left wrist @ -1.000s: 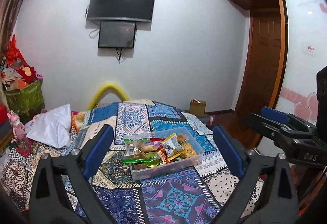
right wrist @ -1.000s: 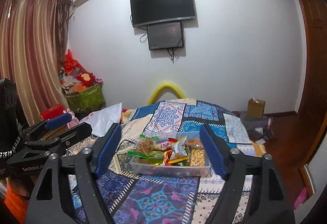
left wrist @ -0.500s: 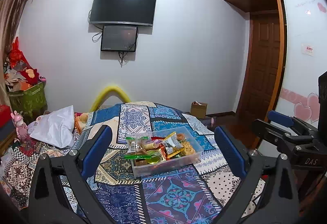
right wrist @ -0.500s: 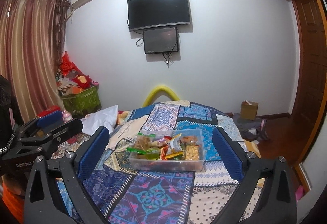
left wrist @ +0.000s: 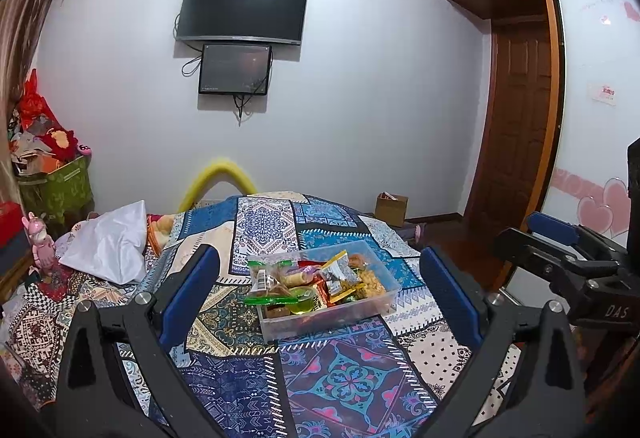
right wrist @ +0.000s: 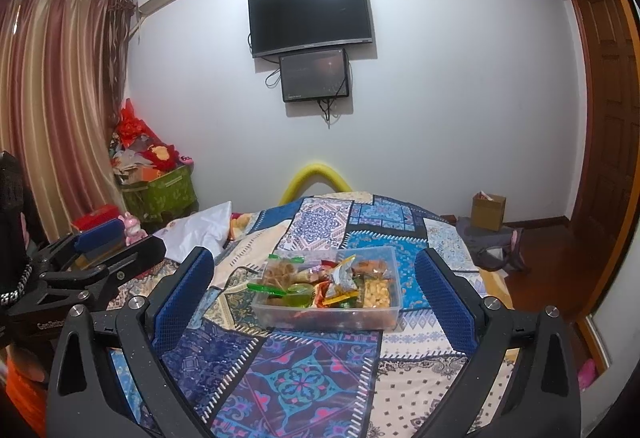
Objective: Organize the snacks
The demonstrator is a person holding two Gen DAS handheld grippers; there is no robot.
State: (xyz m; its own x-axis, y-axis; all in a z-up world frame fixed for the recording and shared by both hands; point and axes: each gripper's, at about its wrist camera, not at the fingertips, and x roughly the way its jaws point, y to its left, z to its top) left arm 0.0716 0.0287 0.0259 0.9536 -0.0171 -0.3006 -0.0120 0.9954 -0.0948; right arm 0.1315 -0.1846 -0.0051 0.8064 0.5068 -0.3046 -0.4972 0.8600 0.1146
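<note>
A clear plastic box (left wrist: 328, 318) sits on the patchwork bedspread (left wrist: 352, 382), filled with mixed snack packets (left wrist: 320, 278). My left gripper (left wrist: 318, 258) is open, short of the box, and its blue pads frame the box with nothing between them. In the right wrist view the same box (right wrist: 320, 318) and snacks (right wrist: 336, 280) lie ahead of my right gripper (right wrist: 313, 260), which is also wide open and empty. Each gripper shows at the edge of the other's view: the right gripper (left wrist: 520, 230) and the left gripper (right wrist: 140, 238).
A white pillow (left wrist: 108, 242) and a pink toy (left wrist: 40, 242) lie left of the box. A green bin of clutter (right wrist: 160, 190) stands by the curtain. A cardboard box (right wrist: 488, 212) and clothes are on the floor at right, near a wooden door (left wrist: 520, 126).
The right gripper's jaws have spread wider than a second ago. Both views have shifted slightly, with the box sitting a little lower in the frame. The snacks have not moved.
</note>
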